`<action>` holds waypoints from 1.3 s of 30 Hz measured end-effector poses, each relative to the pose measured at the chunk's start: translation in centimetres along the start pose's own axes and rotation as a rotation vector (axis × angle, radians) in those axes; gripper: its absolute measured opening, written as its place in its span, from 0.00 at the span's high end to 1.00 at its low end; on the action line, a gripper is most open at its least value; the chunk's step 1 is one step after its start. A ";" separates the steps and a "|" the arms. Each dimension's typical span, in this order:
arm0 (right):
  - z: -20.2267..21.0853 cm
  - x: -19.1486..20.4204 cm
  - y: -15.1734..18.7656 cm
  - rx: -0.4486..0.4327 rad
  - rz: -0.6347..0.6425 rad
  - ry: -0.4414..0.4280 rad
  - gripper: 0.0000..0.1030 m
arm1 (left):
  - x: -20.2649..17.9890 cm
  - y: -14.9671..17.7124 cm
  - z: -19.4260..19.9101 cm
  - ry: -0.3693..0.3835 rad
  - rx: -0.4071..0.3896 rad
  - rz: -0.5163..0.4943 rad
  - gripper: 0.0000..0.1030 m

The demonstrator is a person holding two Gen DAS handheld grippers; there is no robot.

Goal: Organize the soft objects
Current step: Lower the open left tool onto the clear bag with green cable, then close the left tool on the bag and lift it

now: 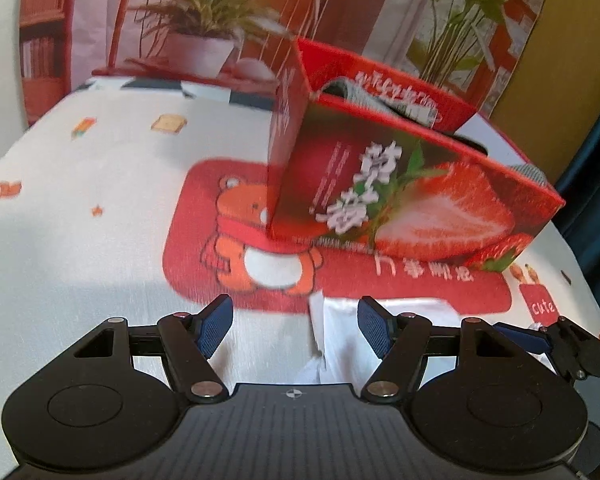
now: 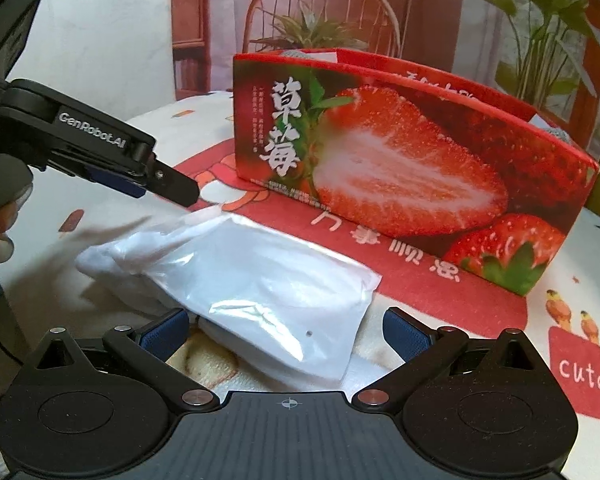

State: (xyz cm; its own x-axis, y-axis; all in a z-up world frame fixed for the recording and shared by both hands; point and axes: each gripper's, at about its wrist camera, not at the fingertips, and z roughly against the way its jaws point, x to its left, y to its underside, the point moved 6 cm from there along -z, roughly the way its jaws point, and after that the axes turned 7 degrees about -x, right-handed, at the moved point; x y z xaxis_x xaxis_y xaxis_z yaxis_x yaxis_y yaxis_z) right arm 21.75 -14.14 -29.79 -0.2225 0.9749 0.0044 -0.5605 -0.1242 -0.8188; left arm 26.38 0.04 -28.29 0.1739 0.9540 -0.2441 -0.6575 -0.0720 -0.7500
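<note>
Two grippers worked over a cloth-covered table point(image 2: 580, 248), and nearest the right gripper point(image 2: 286, 330) lay a white plastic-wrapped packet point(image 2: 260, 280), soft-looking, its clear film glossy and wrinkled, with a small dark dot near the lower edge. The packet rested flat on the cloth, one end between the right gripper's spread blue pads point(image 2: 406, 330), which stood open and apart from it on either side; whether the left pad touched the wrap could not be told. The far end of the film was bunched and drawn up into a peak toward the left gripper point(image 2: 172, 184), which reached in from the left side of the right wrist view; from that angle its grip could not be judged. In the left wrist view, the left gripper point(image 1: 296, 326) had its jaws apart, with the packet point(image 1: 340, 336) showing white beside its right pad and the right gripper point(image 1: 540, 340) just beyond. Behind the packet, a red mat printed with an orange bear point(image 1: 256, 240) lay on the cloth, and on it stood an open red strawberry box point(image 2: 400, 152) with white Chinese characters and a halved strawberry on its side. Grey-and-dark folded items point(image 1: 380, 100) showed inside the box, too blurred to name. Farthest back hung a backdrop showing a chair and potted plants point(image 1: 204, 20).
</note>
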 end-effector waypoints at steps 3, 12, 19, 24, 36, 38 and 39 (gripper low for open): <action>-0.1 -0.6 -1.0 -0.026 -0.007 -0.004 0.02 | -0.1 -1.1 0.4 0.027 -0.035 -0.029 0.31; -1.8 -3.2 -3.4 -0.043 -0.079 0.001 0.22 | 1.0 -3.3 0.6 0.057 -0.090 -0.047 0.31; -3.5 -5.1 -5.2 -0.075 -0.147 0.026 0.30 | 2.1 -4.0 0.2 0.056 -0.096 -0.055 0.31; -4.4 -6.7 -5.8 -0.090 -0.231 0.036 0.34 | 1.4 -3.5 -0.5 0.164 -0.090 -0.049 0.31; -5.2 -6.7 -5.3 -0.079 -0.213 0.026 0.44 | -2.8 -3.5 -4.2 0.272 -0.088 -0.256 0.31; -5.2 -6.8 -5.3 -0.080 -0.207 0.027 0.45 | -3.1 -3.5 -4.8 0.284 -0.085 -0.270 0.31; -5.2 -6.9 -5.3 -0.081 -0.207 0.028 0.46 | -3.3 -3.4 -5.0 0.291 -0.081 -0.274 0.31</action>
State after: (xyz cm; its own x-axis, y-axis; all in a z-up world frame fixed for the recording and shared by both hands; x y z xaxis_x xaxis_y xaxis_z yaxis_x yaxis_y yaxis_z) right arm 30.42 -19.25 -28.46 -0.0864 0.9829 0.1624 -0.5257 0.0935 -0.8455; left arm 31.66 -4.30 -28.01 0.5426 0.8197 -0.1833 -0.5002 0.1400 -0.8545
